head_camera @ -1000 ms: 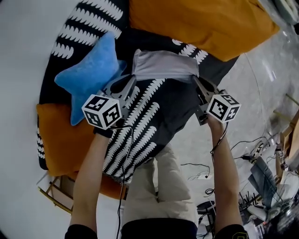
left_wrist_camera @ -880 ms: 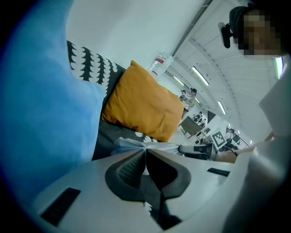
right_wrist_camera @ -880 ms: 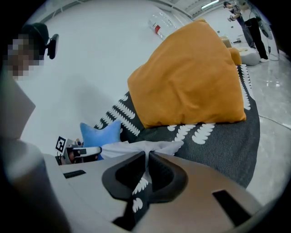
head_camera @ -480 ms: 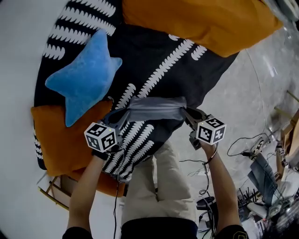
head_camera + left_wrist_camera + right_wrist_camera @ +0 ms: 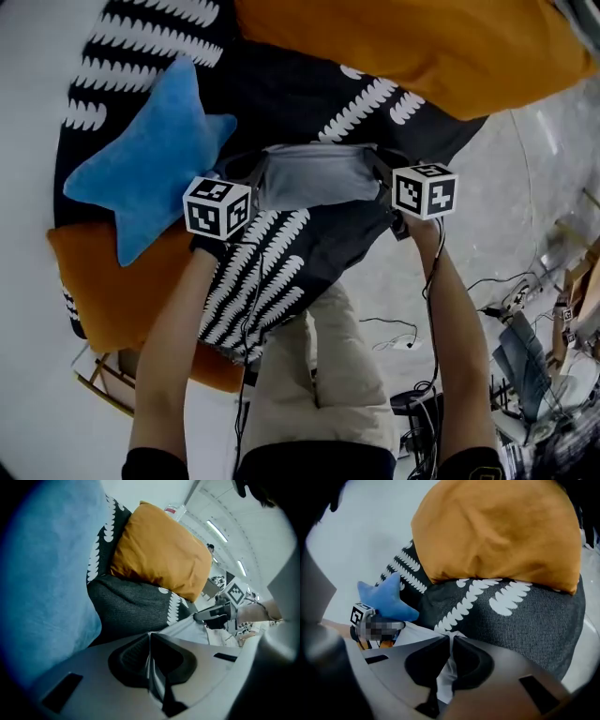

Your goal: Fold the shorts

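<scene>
Light grey shorts (image 5: 319, 176) hang stretched as a band between my two grippers over a black blanket with white leaf print (image 5: 309, 103). My left gripper (image 5: 251, 171) is shut on the shorts' left end, and grey cloth (image 5: 187, 627) runs out from its closed tips (image 5: 150, 638). My right gripper (image 5: 381, 165) is shut on the right end; white-grey cloth (image 5: 415, 632) is pinched between its pads (image 5: 451, 640). Each gripper view shows the other gripper across the cloth. How much of the shorts rests on the blanket is hidden.
A blue star-shaped pillow (image 5: 141, 159) lies just left of the left gripper. A big orange cushion (image 5: 412, 47) sits behind, another orange cushion (image 5: 103, 281) at the near left. The person's beige trousers (image 5: 328, 375) stand at the blanket's near edge; cables lie on the floor (image 5: 403, 342).
Both grippers have come down together with the shorts stretched between them, closer to the black blanket. Both stay shut on the cloth.
</scene>
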Demonstrator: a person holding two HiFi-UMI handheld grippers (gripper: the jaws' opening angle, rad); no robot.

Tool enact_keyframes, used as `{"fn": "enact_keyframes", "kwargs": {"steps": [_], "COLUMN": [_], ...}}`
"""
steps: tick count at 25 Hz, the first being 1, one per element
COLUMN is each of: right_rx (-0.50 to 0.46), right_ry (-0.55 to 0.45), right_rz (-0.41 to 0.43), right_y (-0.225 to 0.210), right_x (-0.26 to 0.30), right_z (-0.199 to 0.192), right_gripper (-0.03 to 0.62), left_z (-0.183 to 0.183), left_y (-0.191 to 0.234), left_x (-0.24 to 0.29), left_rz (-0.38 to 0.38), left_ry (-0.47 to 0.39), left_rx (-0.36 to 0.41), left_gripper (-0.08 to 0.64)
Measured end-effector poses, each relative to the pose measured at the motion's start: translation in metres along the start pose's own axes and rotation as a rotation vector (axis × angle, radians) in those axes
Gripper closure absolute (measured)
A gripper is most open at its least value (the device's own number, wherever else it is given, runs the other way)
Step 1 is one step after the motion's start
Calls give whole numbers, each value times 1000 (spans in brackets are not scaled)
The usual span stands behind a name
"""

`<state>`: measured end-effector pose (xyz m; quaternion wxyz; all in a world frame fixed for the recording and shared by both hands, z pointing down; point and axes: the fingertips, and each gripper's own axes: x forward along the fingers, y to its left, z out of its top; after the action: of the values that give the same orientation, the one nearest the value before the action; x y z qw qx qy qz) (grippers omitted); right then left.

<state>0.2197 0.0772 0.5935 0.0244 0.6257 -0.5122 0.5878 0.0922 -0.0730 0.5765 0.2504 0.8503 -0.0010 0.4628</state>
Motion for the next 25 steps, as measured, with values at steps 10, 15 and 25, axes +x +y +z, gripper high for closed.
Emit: {"fn": "enact_keyframes", "kwargs": {"steps": [10,15,25], "right_rx": [194,-91,-282], "right_ry": [-264,-245,-264], "right_rz": [-176,-160,-214], "right_y": [-32,5,14], "right_x": [-61,-25,-11], "right_z": [-11,-37,-11], "right_gripper": [367,577,577], "left_z": [-13,-33,-42], "left_y": [-26,-41,-22], "left_x": [-34,-5,-8], "left_rz": [70,46,89], "left_ry": [-176,-122,-135], "left_rx": [17,156,172], "left_gripper": [305,366,367]}}
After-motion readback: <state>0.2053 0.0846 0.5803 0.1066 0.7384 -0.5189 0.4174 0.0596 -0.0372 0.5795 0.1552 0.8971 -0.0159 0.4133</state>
